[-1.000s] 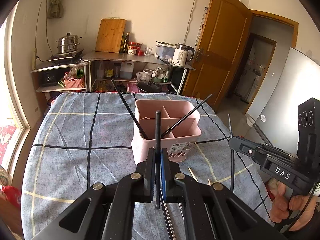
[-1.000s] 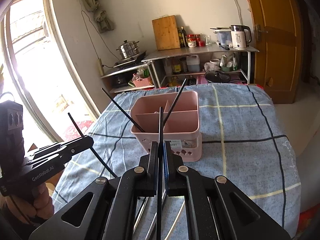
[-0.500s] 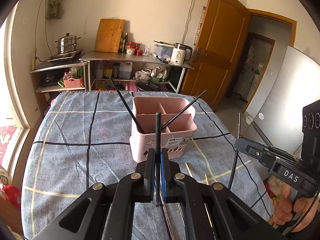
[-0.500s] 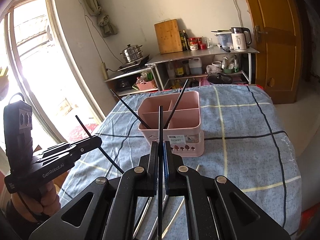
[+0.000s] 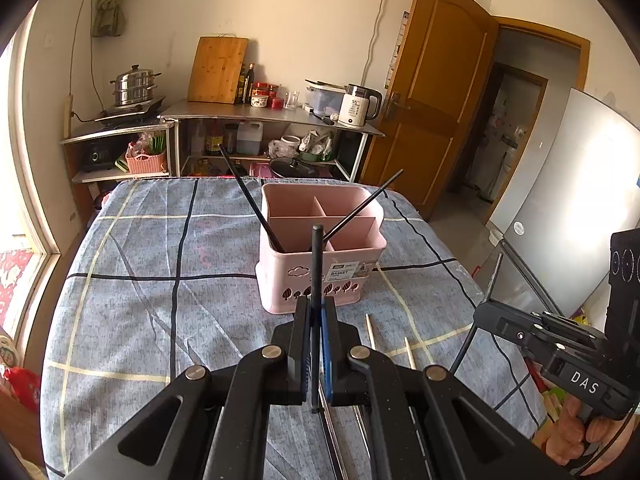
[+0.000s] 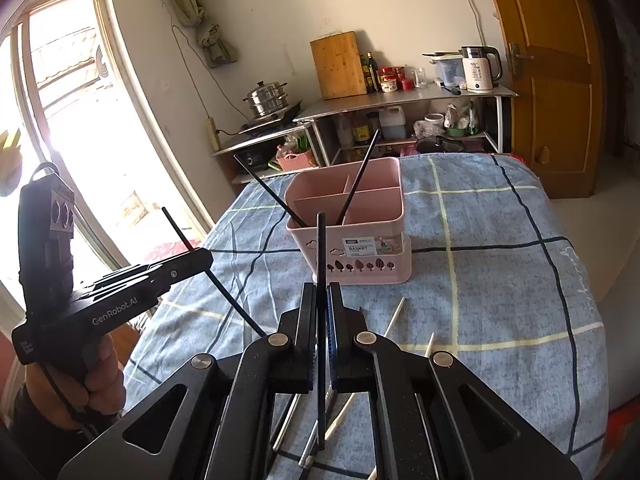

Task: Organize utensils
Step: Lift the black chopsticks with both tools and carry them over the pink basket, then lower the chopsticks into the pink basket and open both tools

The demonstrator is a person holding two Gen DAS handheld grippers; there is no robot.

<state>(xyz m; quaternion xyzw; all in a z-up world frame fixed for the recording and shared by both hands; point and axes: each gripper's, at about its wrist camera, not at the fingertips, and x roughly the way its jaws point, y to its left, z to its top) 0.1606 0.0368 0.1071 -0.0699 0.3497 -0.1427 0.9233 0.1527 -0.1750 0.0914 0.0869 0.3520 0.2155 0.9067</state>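
A pink utensil basket [image 5: 320,268] [image 6: 352,240] with divided compartments stands mid-table, and two black chopsticks [image 5: 248,196] [image 6: 360,176] lean out of its near compartment. My left gripper [image 5: 317,304] is shut on an upright black chopstick [image 5: 317,256], a short way in front of the basket. My right gripper [image 6: 321,300] is shut on another upright black chopstick [image 6: 320,256], likewise short of the basket. Each gripper shows in the other's view: the right gripper [image 5: 486,308] at the right, the left gripper [image 6: 204,258] at the left, both gripping their sticks.
Pale wooden chopsticks [image 5: 372,332] [image 6: 394,316] and metal ones [image 6: 308,448] lie on the blue checked tablecloth [image 5: 160,280] close to me. A steel shelf [image 5: 272,114] with kettle, pots and bottles stands beyond the table's far edge. A hand [image 6: 100,392] holds the left gripper.
Both grippers have drawn back from the basket with their chopsticks, so it looks smaller and farther. More of the loose chopsticks on the cloth shows now.
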